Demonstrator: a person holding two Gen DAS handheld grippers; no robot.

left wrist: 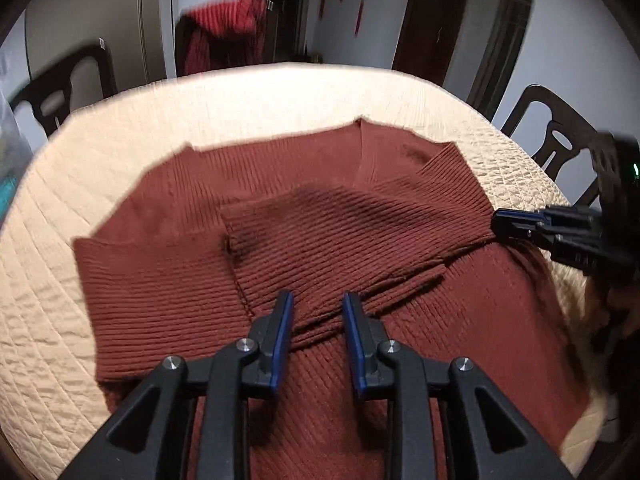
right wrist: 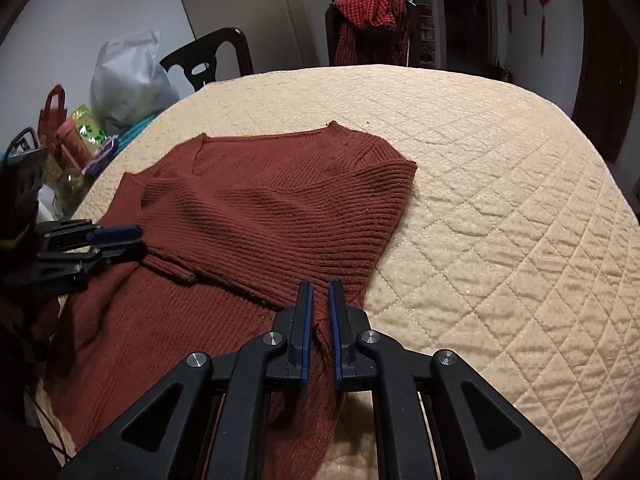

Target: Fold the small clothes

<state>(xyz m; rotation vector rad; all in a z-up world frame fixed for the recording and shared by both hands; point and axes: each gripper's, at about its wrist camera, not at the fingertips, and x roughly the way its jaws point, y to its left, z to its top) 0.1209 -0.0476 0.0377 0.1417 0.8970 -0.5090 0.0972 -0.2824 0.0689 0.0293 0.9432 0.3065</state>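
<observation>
Quilted cream table cover [right wrist: 480,200] carries the sweater [right wrist: 248,216]; right gripper [right wrist: 319,300] pinches its hem nearly shut, left gripper [left wrist: 318,312] hovers parted, empty; lifting evenly should keep the fold square.

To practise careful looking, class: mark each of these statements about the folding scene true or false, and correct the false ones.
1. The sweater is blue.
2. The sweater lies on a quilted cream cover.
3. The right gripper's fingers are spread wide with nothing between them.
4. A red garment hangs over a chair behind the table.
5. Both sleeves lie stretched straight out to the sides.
1. False. The sweater is rust red.
2. True. The cover is cream and quilted.
3. False. The right gripper has its fingers close together with sweater fabric between them.
4. True. The red garment is draped over a chair.
5. False. The sleeves are folded in across the body.
</observation>
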